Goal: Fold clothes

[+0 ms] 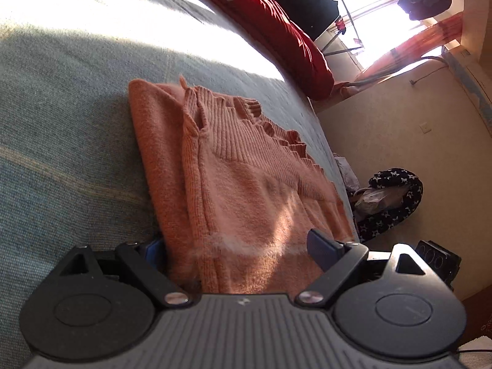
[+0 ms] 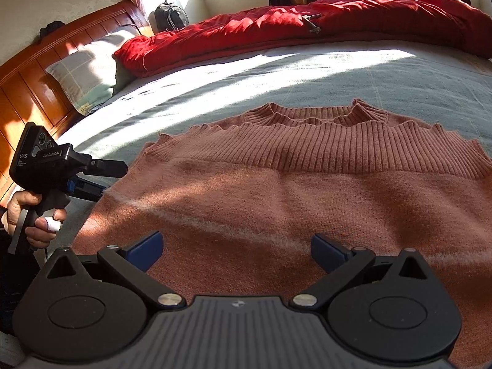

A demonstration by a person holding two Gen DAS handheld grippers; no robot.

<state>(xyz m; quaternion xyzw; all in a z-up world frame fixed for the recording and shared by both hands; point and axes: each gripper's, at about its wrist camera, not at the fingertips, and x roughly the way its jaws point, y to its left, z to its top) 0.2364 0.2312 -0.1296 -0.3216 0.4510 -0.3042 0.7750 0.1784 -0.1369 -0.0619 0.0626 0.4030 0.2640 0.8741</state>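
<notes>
A salmon-pink knit sweater (image 2: 307, 190) lies folded on the grey-green bed cover (image 2: 246, 86), its ribbed hem doubled up toward the collar. My left gripper (image 1: 236, 243) is open at the sweater's (image 1: 240, 190) side edge. Its jaws straddle that edge without pressing it, and the left fingertip (image 1: 152, 250) is partly hidden behind the fabric. In the right wrist view the left gripper (image 2: 113, 178) shows at the sweater's left edge, held by a hand (image 2: 24, 212). My right gripper (image 2: 236, 244) is open low over the sweater's near part, with nothing gripped.
A red quilt (image 2: 276, 27) is bunched along the far side of the bed. A checked pillow (image 2: 86, 67) leans by the wooden headboard (image 2: 37, 70). Beyond the bed edge a star-patterned bag (image 1: 390, 196) sits on the floor near the wall.
</notes>
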